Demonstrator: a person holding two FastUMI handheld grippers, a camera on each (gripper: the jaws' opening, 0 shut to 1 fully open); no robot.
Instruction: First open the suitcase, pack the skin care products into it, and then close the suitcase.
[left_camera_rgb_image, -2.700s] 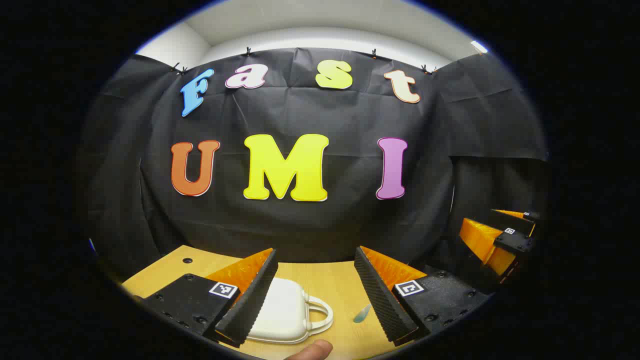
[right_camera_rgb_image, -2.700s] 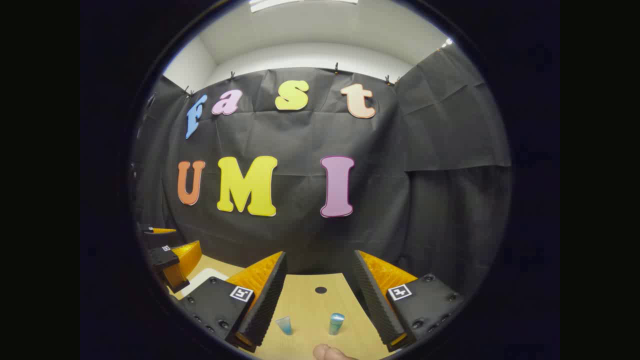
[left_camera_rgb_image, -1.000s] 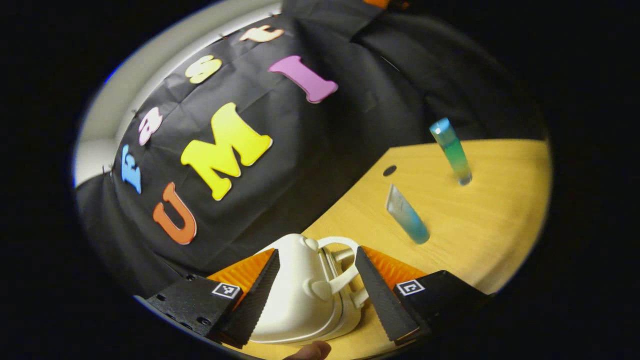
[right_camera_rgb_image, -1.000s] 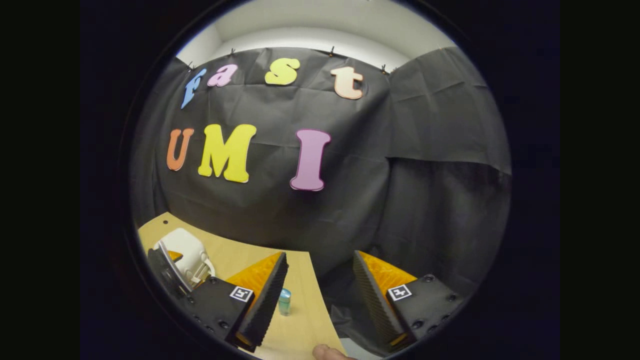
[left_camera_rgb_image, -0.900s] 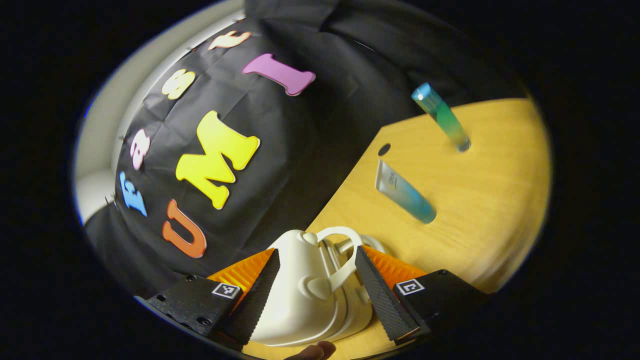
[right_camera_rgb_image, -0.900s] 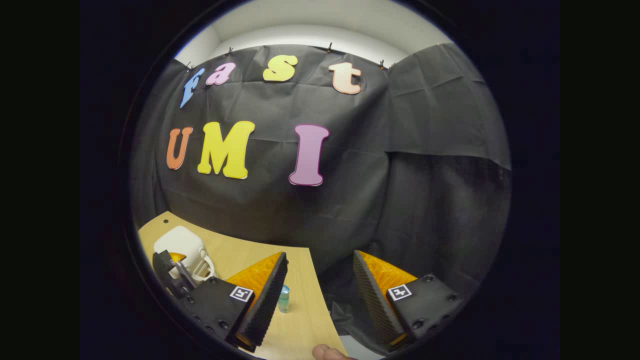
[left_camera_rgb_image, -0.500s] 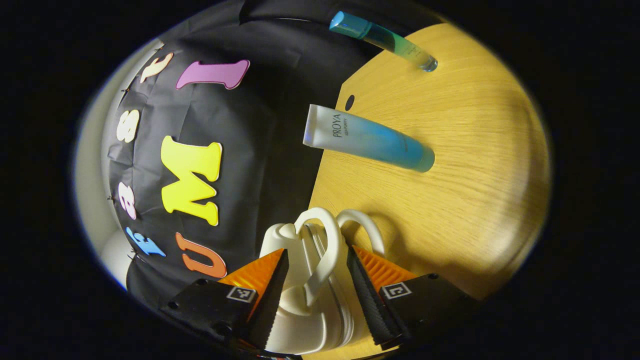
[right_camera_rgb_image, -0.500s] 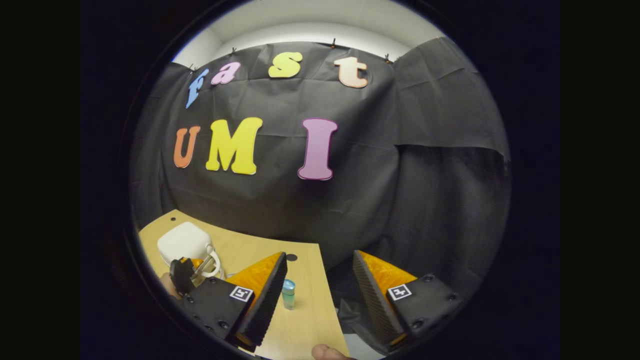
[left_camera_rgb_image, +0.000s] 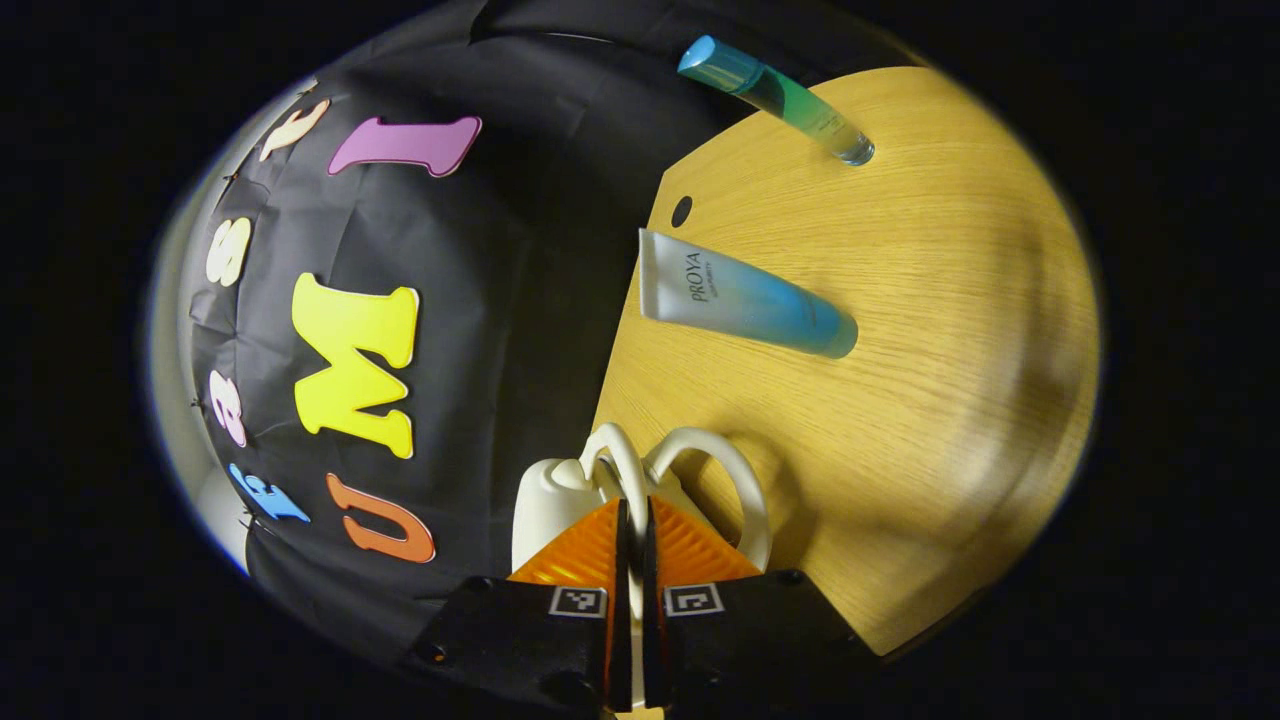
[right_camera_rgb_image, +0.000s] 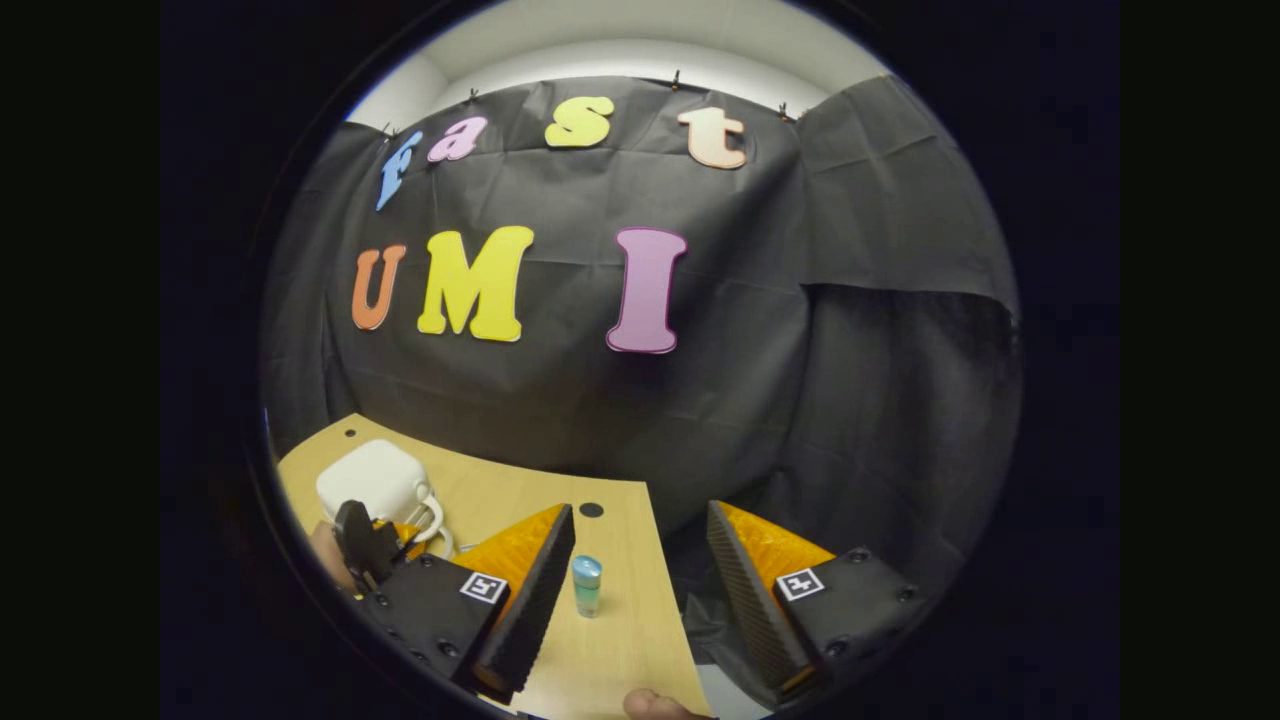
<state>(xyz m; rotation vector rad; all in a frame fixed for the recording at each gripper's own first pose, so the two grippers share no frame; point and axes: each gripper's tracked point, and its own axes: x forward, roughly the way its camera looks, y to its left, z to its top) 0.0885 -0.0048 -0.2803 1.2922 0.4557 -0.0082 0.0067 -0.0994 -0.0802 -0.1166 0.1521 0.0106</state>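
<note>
two skincare tubes (left_camera_rgb_image: 745, 305) beyond left claw (left_camera_rgb_image: 632, 520) pinching suitcase handle (left_camera_rgb_image: 630, 480)

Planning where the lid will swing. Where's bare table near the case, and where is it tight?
Free: the wood right of the tube and beyond the bottle, out to the table edge. Also a strip between tube and the case handles. Tight: the left claw is clamped on one handle, and case stands by the wall-side edge.
</note>
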